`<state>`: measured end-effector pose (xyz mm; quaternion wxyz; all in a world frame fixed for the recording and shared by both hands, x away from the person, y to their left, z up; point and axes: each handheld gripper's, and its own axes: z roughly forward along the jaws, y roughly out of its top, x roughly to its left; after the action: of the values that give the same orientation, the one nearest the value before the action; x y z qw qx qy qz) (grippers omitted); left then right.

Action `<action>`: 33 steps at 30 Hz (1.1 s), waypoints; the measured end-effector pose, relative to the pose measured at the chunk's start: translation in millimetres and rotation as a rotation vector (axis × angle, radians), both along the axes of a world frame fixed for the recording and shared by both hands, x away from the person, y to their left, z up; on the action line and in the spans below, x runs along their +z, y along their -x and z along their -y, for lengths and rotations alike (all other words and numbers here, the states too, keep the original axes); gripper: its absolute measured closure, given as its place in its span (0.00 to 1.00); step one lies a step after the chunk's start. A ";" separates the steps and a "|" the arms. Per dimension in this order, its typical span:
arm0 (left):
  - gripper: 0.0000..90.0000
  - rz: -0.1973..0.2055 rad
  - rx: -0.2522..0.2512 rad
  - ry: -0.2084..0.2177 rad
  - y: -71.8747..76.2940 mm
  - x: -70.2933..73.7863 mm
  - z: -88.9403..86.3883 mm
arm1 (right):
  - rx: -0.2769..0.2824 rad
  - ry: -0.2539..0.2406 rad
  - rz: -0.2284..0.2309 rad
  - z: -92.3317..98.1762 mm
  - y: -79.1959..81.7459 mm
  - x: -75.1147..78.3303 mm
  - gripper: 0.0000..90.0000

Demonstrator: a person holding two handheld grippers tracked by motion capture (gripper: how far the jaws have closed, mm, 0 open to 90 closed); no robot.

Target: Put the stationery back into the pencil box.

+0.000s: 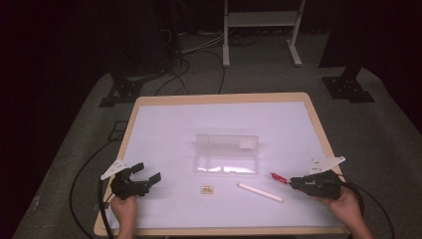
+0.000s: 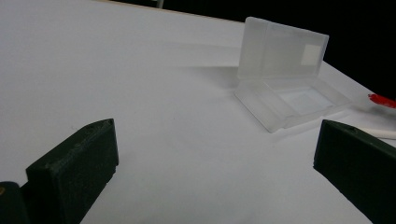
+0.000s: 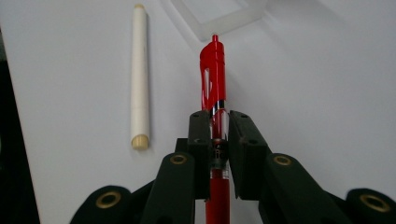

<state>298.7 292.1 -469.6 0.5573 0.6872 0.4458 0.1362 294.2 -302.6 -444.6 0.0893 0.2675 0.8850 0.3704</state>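
Right gripper (image 3: pixel 218 128) clamping a red pen (image 3: pixel 213 65) at centre frame, pen lying lower right in the high view beside the case (image 1: pixel 227 154), left gripper (image 1: pixel 147 175) gaping wide, lower left.

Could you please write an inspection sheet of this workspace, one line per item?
Surface: white table with a wooden rim, evenly lit.
Job's things: red pen, clamped along its barrel; clear plastic case, open, lid upright, nothing seen inside.
Clutter: white pen lying beside the red one; small tan piece in front of the case, too small to identify.
Grippers: right gripper shut on the red pen; left gripper open, holding nothing, at the table's near left.
Cables: black cable trailing from the left gripper; more on the floor beyond the table.
Surroundings: grey floor, white metal frame behind, dark room.
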 end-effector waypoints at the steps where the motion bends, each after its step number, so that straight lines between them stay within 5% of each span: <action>1: 0.00 0.000 0.000 0.000 0.0 0.0 0.0 | 0.000 0.000 0.000 0.0 0.0 0.0 0.88; 8: 0.00 -0.004 0.001 -0.004 -0.1 0.0 0.6 | 0.049 -0.010 0.028 -12.1 -11.0 20.2 0.88; 33: 0.00 -0.006 0.002 -0.003 -0.5 0.1 -0.3 | 0.144 0.006 0.001 -54.7 -42.5 46.7 0.88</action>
<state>299.2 292.4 -469.5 0.5550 0.6878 0.4478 0.1354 336.7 -247.9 -397.9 0.0636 0.2026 0.9031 0.3734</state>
